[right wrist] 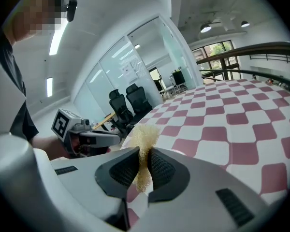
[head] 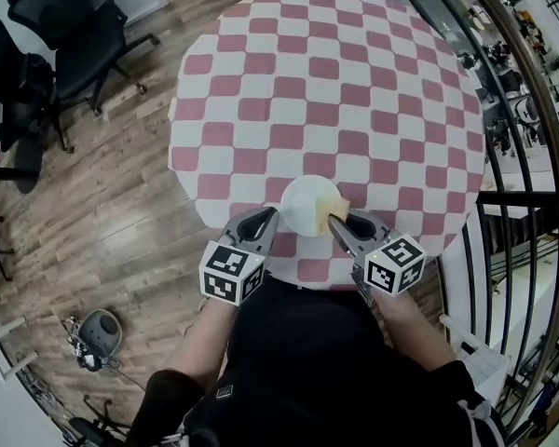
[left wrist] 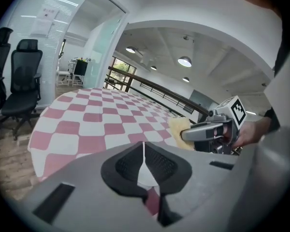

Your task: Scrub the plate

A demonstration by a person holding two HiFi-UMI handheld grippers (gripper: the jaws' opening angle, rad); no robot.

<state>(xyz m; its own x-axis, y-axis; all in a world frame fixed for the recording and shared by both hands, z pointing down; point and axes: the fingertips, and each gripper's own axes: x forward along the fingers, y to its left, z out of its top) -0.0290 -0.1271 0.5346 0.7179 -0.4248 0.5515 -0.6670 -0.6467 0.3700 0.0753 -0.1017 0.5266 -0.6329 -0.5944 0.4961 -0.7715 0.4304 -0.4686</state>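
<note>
Your left gripper [head: 266, 216] has its fingers clamped on the near-left rim of the white plate [head: 303, 203]. In the left gripper view the two dark pads [left wrist: 125, 166] press together on a thin white edge, and the plate [left wrist: 145, 175] shows end-on as a narrow strip running up between them. Nothing else sits between those fingers.

Your right gripper [head: 336, 220] has its fingers shut on a yellow sponge [head: 335, 200]. In the right gripper view the sponge [right wrist: 144, 144] is pinched between the pads [right wrist: 162, 168], with its fuzzy top standing out above the fingertips and a little hanging below them. From the head view the sponge lies just ahead of the right fingertips, against the plate's right edge, on the side opposite your left fingers.

The plate spans the gap between your two sets of fingertips, which point toward each other from either side. It sits over the near edge of the round table [head: 326, 73] with its red-and-white checked cloth. You cannot tell from these views whether the plate rests on the cloth or is lifted off it.

Each gripper shows in the other's view. The right gripper [left wrist: 186, 133] comes in from the right of your left fingers with the sponge [left wrist: 176, 125] at its tip. The left gripper [right wrist: 117, 138] reaches in from the left of your right fingers. Black office chairs [head: 70, 31] stand on the wooden floor well beyond your left fingers.
</note>
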